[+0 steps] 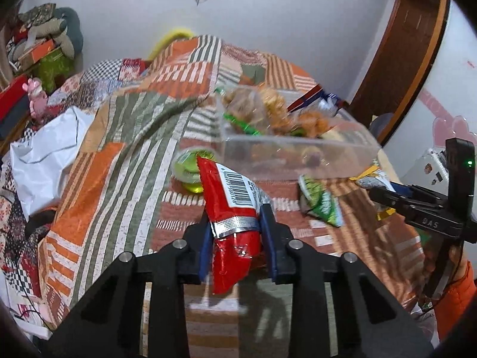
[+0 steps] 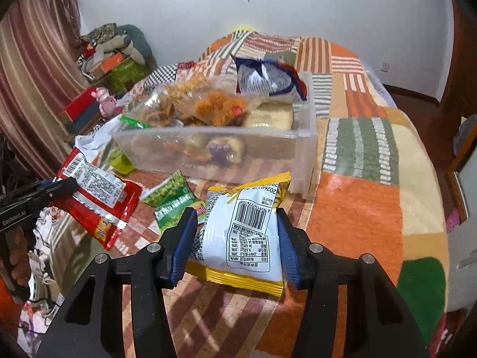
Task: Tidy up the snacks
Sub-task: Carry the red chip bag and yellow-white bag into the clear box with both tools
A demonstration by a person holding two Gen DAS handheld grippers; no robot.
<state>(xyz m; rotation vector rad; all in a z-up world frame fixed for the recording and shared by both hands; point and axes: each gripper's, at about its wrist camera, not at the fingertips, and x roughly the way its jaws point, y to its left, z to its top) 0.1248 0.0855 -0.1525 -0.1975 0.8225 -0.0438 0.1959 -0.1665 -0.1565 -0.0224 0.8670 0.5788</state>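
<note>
Left claw pinches a crinkly red foil snack packet, its lower end hanging behind the fingers, right claw pinches a white-and-yellow plastic pouch, both just before a clear plastic bin whose blurred contents are hard to make out.

Left gripper: jaws closed on a red packet, gripping it across its middle and holding it raised, tilted up and away.
Right gripper: jaws clamped on both sides of a white-and-yellow packet, barcode side up.
Relative pose: each gripper showed at the edge of the other's view, side by side and well apart.
Sleeve: orange, at the right wrist.
</note>
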